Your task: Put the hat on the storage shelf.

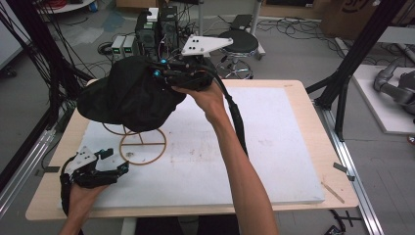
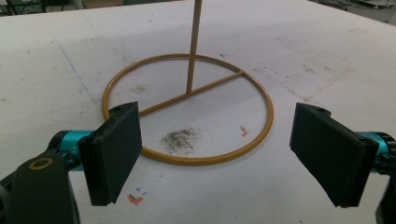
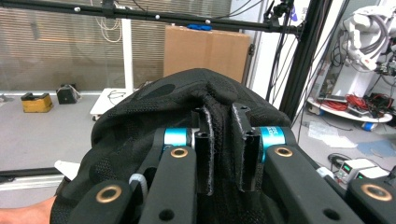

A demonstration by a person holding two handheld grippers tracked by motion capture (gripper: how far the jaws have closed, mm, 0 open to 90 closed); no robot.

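Two hand-held grippers work over my table (image 1: 293, 196), a pale wooden top under a smudged white board, with cables, a stool (image 1: 238, 45) and electronics on the grey floor beyond. I see a black cap (image 1: 129, 95) of perforated fabric draped over the upper part of a gold wire stand (image 1: 143, 145). My right hand-held gripper (image 3: 223, 154) pinches a fold of it from above. My left hand-held gripper (image 2: 218, 154) sits just in front of the stand's ring base, jaws spread wide, holding nothing.
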